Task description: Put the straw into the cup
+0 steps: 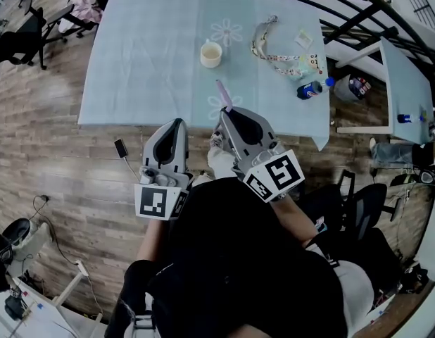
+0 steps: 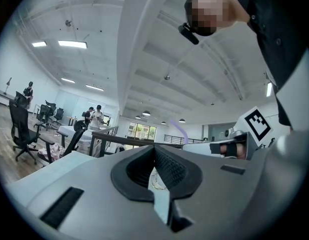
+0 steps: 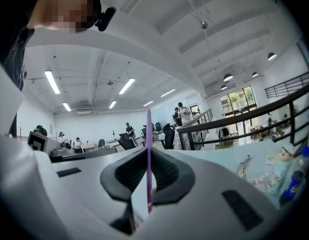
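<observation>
A pale paper cup (image 1: pixel 211 53) stands upright on the light blue tablecloth (image 1: pixel 147 62), near the table's middle. My right gripper (image 1: pixel 228 111) hovers at the table's near edge, shut on a thin purple straw (image 1: pixel 223 92) that sticks up and forward from its tips. In the right gripper view the straw (image 3: pixel 148 134) stands upright between the closed black pads (image 3: pixel 164 171). My left gripper (image 1: pixel 177 123) is beside it on the left, just short of the table edge, its jaws closed with nothing in them (image 2: pixel 154 149). The straw (image 2: pixel 182 132) also shows in the left gripper view.
A patterned lanyard (image 1: pixel 274 51) and a cola bottle (image 1: pixel 310 89) lie on the table's right part. A second table (image 1: pixel 407 83) stands to the right, black railings behind it. Office chairs (image 1: pixel 24 30) sit at the far left on the wooden floor.
</observation>
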`<state>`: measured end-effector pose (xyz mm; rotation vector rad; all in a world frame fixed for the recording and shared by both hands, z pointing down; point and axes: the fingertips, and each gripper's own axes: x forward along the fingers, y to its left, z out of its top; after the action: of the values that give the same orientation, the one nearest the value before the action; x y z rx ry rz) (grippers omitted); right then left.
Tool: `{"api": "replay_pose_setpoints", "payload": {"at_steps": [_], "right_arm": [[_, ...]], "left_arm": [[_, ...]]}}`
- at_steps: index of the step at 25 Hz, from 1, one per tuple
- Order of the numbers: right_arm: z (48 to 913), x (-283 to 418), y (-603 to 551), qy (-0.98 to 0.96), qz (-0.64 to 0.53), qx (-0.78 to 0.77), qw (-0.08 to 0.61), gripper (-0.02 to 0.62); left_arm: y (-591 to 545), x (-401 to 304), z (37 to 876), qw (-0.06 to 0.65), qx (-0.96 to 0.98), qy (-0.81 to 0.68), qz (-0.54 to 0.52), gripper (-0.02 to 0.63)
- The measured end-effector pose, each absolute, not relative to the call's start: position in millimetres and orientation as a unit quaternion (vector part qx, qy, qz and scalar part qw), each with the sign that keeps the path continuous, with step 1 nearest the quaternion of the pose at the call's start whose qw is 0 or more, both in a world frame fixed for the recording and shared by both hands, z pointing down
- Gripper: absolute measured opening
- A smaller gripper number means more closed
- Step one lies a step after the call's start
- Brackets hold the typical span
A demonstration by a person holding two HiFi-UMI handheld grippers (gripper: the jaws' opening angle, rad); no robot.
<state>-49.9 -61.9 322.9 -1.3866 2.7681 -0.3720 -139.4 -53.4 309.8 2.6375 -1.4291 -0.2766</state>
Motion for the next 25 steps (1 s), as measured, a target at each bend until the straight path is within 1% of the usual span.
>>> {"api": "replay_pose_setpoints", "payload": {"at_steps": [8,14,25], "right_arm": [[325.0,-29.3,-102.5,0.895,-0.122,-0.428,0.021,0.028],[327.1,-28.7,-130.5,0.903,-0.125,-0.411,0.021,0.029],[321.8,-3.7,-160.3,0.899,-0.118,-0.42,0.03,0.029]], "left_arm": [[-85.7,-112.7,316.9,0.064,0.867,-0.49,-0.058,0.014],[-112.5,-110.7,319.6,0.07,0.856,-0.508,-0.057,0.014],[-142.8,-82.9,320.4,0.067,0.865,-0.495,-0.048,0.014]]}}
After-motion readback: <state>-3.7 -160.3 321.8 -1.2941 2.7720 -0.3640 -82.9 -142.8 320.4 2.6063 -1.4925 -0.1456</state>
